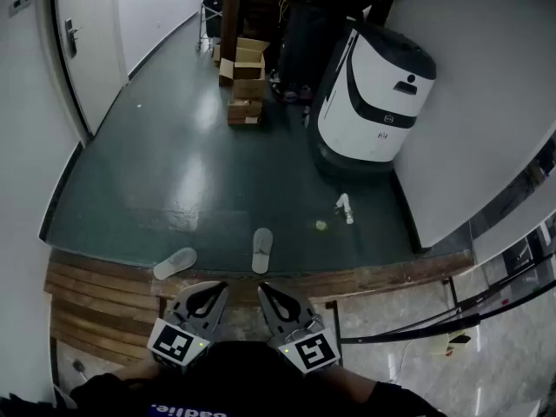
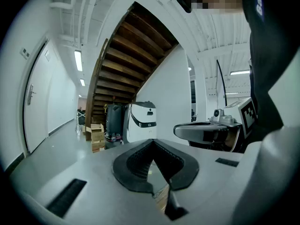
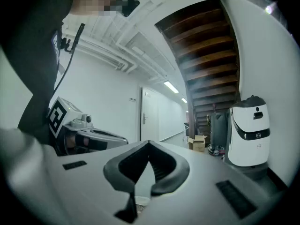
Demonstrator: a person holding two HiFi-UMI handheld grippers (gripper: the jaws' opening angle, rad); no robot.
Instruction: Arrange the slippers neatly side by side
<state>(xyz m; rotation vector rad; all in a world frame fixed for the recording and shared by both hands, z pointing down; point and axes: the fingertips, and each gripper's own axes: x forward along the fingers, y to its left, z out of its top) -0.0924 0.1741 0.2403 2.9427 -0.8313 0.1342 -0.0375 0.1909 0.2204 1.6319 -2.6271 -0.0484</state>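
Two pale grey slippers lie apart on the dark green floor in the head view. The left slipper (image 1: 175, 263) lies slanted, toe to the right. The right slipper (image 1: 262, 250) points straight away from me. Both sit just beyond the wooden step edge. My left gripper (image 1: 219, 287) and right gripper (image 1: 265, 287) are held close to my body, side by side, short of the slippers and touching neither. Each is shut with nothing between its jaws, as the left gripper view (image 2: 153, 140) and right gripper view (image 3: 149, 142) show. Neither gripper view shows a slipper clearly.
A white service robot (image 1: 373, 94) stands at the far right by a white wall. Cardboard boxes (image 1: 246, 81) are stacked under the wooden staircase (image 2: 126, 55). A small white object (image 1: 346, 208) lies on the floor to the right. Wooden steps (image 1: 95, 307) and a railing (image 1: 452, 315) flank me.
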